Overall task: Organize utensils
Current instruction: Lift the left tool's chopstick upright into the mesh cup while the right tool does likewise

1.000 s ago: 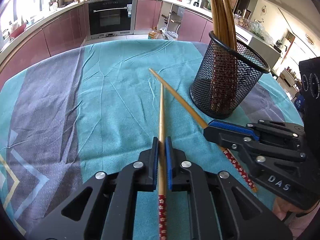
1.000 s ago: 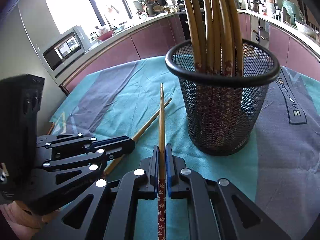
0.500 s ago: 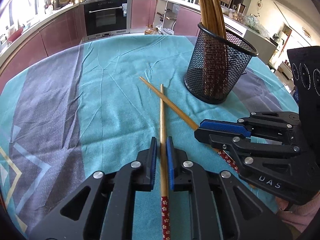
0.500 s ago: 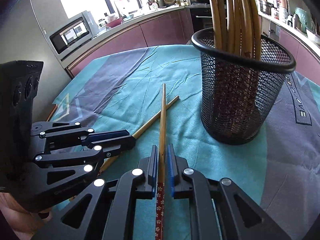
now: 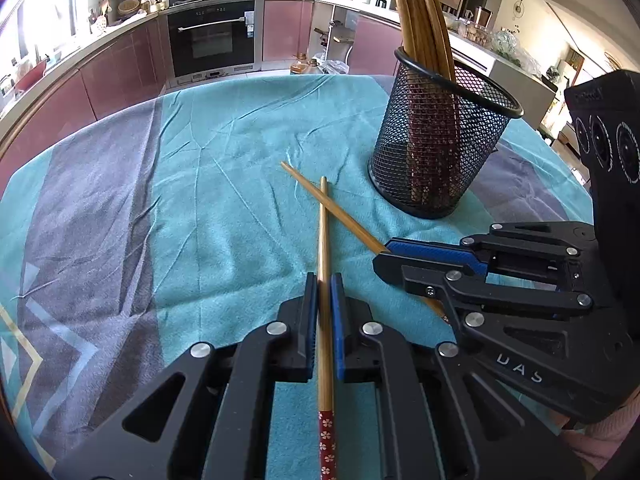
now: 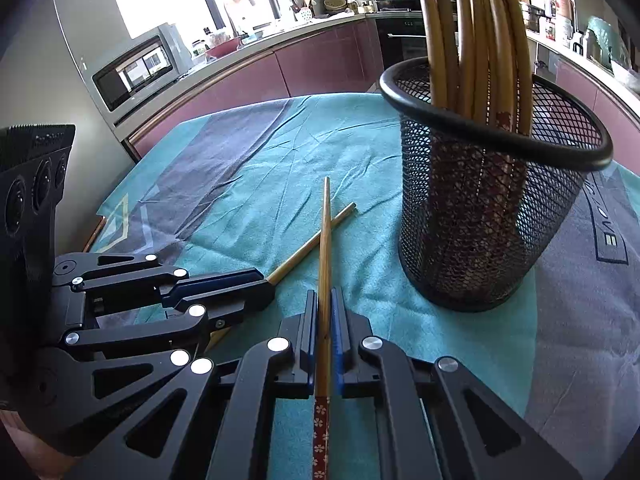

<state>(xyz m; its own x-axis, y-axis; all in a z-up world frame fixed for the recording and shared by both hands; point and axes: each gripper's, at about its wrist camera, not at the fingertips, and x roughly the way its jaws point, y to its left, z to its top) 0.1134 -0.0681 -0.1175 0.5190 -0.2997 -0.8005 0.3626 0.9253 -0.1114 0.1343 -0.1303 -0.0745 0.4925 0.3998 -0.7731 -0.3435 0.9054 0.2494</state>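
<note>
My left gripper (image 5: 324, 280) is shut on a bamboo chopstick (image 5: 324, 240) with a red flowered end. My right gripper (image 6: 325, 294) is shut on a second chopstick (image 6: 326, 232) of the same kind. The two sticks cross near their tips above the teal cloth. The right gripper shows at the right of the left wrist view (image 5: 384, 254); the left gripper shows at the left of the right wrist view (image 6: 266, 280). A black mesh holder (image 5: 440, 148) with several chopsticks standing in it sits ahead to the right; it also shows in the right wrist view (image 6: 488, 208).
The table is covered by a teal and grey cloth (image 5: 180, 208). Kitchen counters, an oven (image 5: 214, 36) and a microwave (image 6: 136, 68) line the far walls beyond the table edge.
Both grippers, each with its chopstick, have drawn back from the mesh holder, which now looks smaller and farther. The chopstick tips now cross each other.
</note>
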